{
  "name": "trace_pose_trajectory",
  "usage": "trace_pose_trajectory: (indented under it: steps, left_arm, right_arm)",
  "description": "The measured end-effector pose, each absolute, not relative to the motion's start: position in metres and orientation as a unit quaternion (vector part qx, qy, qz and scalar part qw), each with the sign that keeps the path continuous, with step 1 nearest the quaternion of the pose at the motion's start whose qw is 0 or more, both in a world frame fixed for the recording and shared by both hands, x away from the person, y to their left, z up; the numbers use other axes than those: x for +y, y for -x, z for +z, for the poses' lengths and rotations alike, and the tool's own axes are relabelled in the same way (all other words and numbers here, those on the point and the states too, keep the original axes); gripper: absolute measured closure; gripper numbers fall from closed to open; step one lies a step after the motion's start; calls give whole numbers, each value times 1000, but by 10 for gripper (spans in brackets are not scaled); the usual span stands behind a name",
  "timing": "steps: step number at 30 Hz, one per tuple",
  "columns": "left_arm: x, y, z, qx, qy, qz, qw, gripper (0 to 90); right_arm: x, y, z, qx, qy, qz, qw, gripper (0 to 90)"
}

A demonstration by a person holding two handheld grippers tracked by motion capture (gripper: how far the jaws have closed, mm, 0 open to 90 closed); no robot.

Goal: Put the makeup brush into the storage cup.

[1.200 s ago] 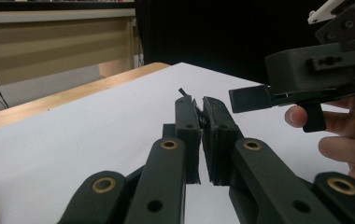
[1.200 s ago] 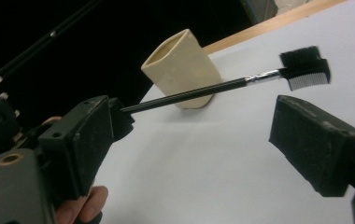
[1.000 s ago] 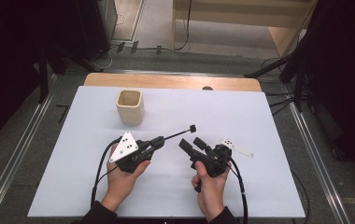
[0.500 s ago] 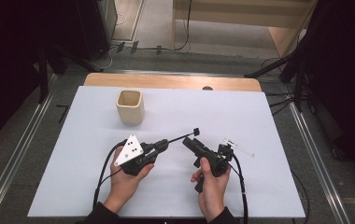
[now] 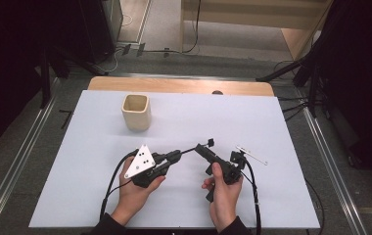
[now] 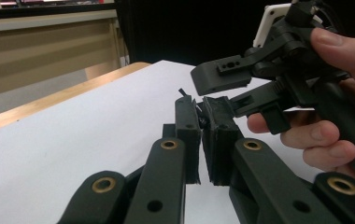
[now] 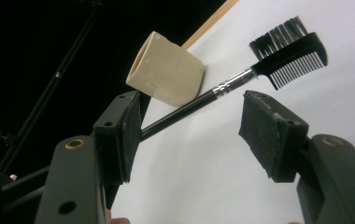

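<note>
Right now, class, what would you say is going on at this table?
A person holds a two-jaw gripper in each hand over a white table. The left gripper is shut on the handle of a small black brush with a comb edge, holding it out toward the other hand. The right gripper is open, its jaws on either side of the handle without clamping it. A beige cup stands apart, farther back on the table.

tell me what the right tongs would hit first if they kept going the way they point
Probably the brush: its black handle crosses between the open right tongs, the comb head just beyond. The beige cup sits farther along that line. How close the handle is to the pads is hard to tell.
</note>
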State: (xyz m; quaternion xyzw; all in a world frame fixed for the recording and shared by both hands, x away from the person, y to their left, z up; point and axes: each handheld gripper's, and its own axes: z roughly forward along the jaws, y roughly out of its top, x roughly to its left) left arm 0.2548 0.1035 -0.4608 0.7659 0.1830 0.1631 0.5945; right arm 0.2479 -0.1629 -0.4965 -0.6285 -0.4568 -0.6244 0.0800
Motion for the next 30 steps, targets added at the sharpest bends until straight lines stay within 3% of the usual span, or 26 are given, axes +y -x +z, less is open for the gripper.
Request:
trace_pose_trajectory:
  steps: [13,14,15,16,18,20,21,25,30]
  left_arm:
    - [97,-251,-464,165,-773,156,592,857]
    - [95,-252,-465,159,-784,138,584,842]
    - [95,-252,-465,159,-784,138,584,811]
    - [91,-253,-468,159,-795,111,575,649]
    - [87,-252,-469,163,-805,102,561,493]
    - [85,-252,-470,168,-811,99,551,420]
    - [85,-252,-470,168,-811,99,551,406]
    - [83,-256,-472,184,-818,88,539,402]
    - [84,-257,-472,191,-818,78,537,421]
  right_arm:
    - [-166,-251,-500,-450,634,-622,96,490]
    - [-167,-251,-501,-451,631,-624,97,582]
    - [-167,-251,-501,-451,631,-624,97,582]
    - [-168,-249,-499,-456,625,-628,82,830]
    - [-168,-248,-497,-472,616,-628,61,860]
    - [-168,-248,-495,-485,605,-629,52,864]
    - [-168,-248,-495,-485,605,-629,52,864]
    - [-160,-243,-483,-535,574,-620,-17,864]
    - [-149,-239,-474,-567,540,-619,-54,865]
